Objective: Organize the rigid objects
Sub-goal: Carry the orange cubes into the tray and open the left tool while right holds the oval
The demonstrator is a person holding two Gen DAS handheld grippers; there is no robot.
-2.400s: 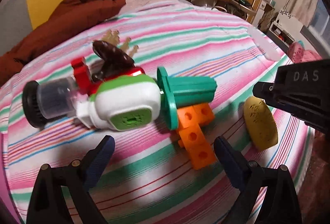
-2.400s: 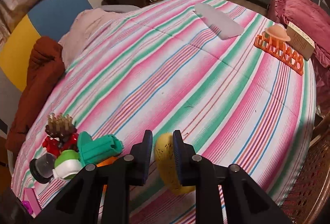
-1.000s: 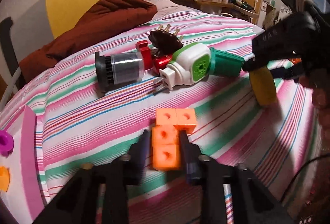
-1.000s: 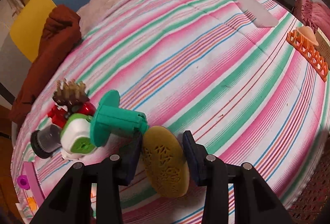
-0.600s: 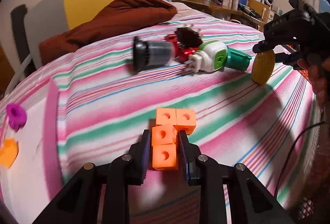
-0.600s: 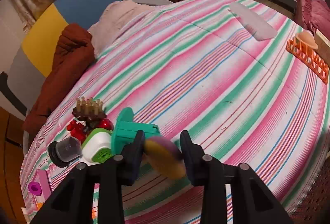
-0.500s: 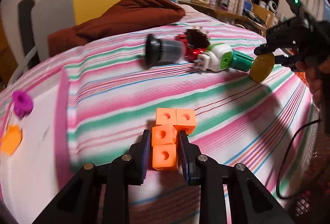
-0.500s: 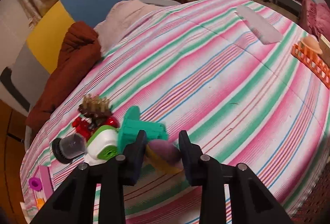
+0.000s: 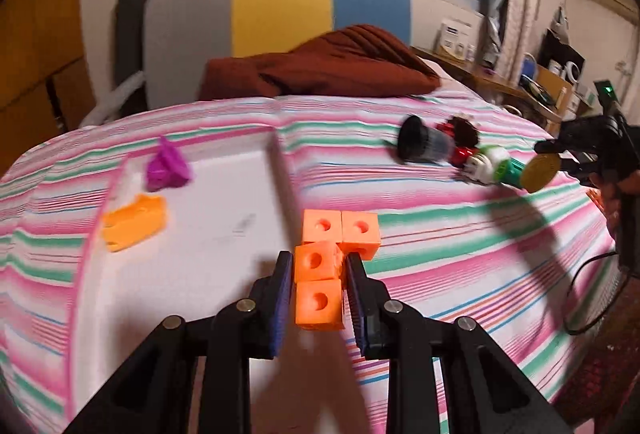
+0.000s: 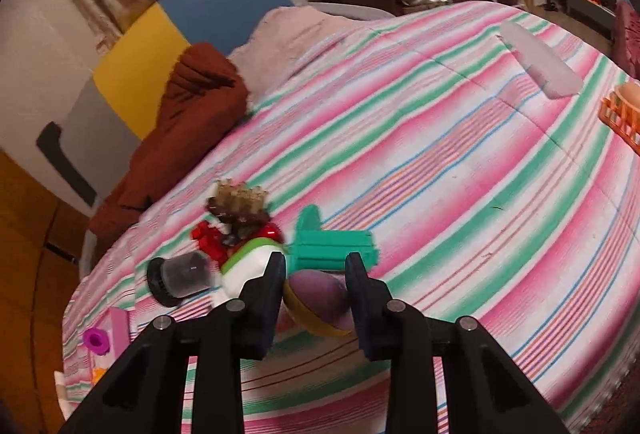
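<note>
My left gripper (image 9: 318,266) is shut on an orange piece of joined cubes (image 9: 320,274) and holds it above the right edge of a white tray with a pink rim (image 9: 200,254). A purple piece (image 9: 166,170) and an orange piece (image 9: 134,222) lie in the tray. My right gripper (image 10: 316,266) is shut on a yellow oval disc with a purple face (image 10: 320,298), lifted off the striped bedspread. Just beyond it lies a pile: a teal flanged piece (image 10: 332,244), a white-green plug (image 10: 250,262), a black-capped clear cylinder (image 10: 180,274), red bits (image 10: 208,238) and a brown spiky piece (image 10: 240,206).
A brown blanket (image 9: 320,66) lies against the grey, yellow and blue headboard. An orange rack (image 10: 620,118) and a pale flat lid (image 10: 540,66) sit far right on the bed. A person's hand and a cable (image 9: 592,294) are at the right edge.
The left gripper carried the orange cubes leftwards from the pile to over the tray. The right gripper closed on the yellow disc, lifted it and tilted it.
</note>
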